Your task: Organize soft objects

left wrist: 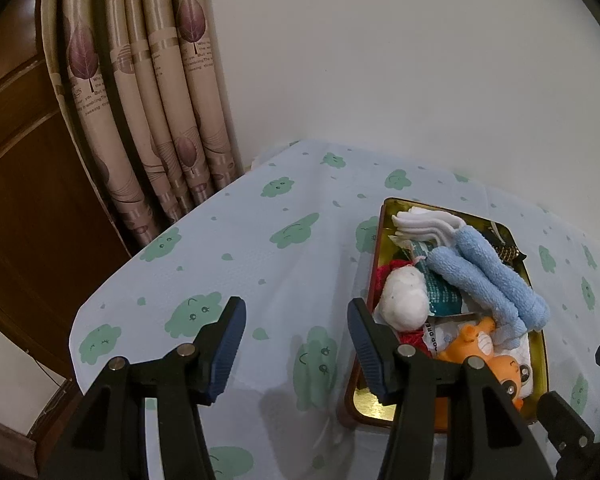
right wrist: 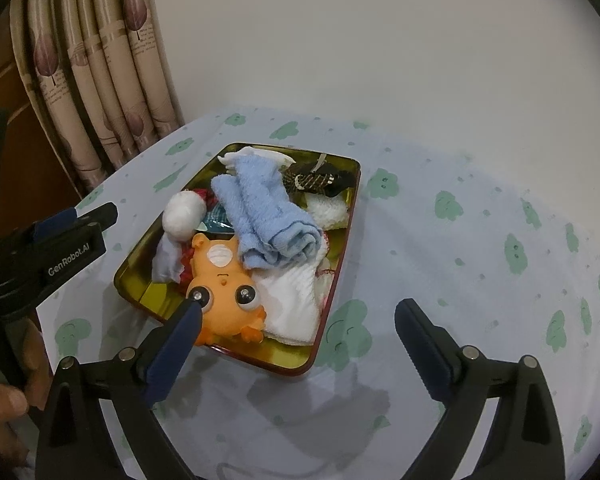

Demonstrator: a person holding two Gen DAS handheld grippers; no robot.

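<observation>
A gold tin tray with a red rim point(right wrist: 340, 236) point(left wrist: 538, 344) sits on the table, full of soft things. In it lie a rolled light blue towel point(right wrist: 264, 208) point(left wrist: 488, 272), an orange squeeze toy with bulging eyes point(right wrist: 228, 292) point(left wrist: 484, 344), a white plush ball point(right wrist: 182, 210) point(left wrist: 404, 300), white cloths point(right wrist: 296, 304) and a dark woven item point(right wrist: 316, 180). My left gripper point(left wrist: 296, 344) is open and empty, left of the tray. My right gripper point(right wrist: 300, 340) is open and empty over the tray's near edge. The left gripper also shows in the right wrist view point(right wrist: 76, 216).
The table wears a pale blue cloth with green cloud prints point(right wrist: 480, 240) point(left wrist: 240, 248). Beige curtains with leaf prints point(left wrist: 140, 100) hang at the back left beside a wooden door point(left wrist: 28, 200). A white wall stands behind the table.
</observation>
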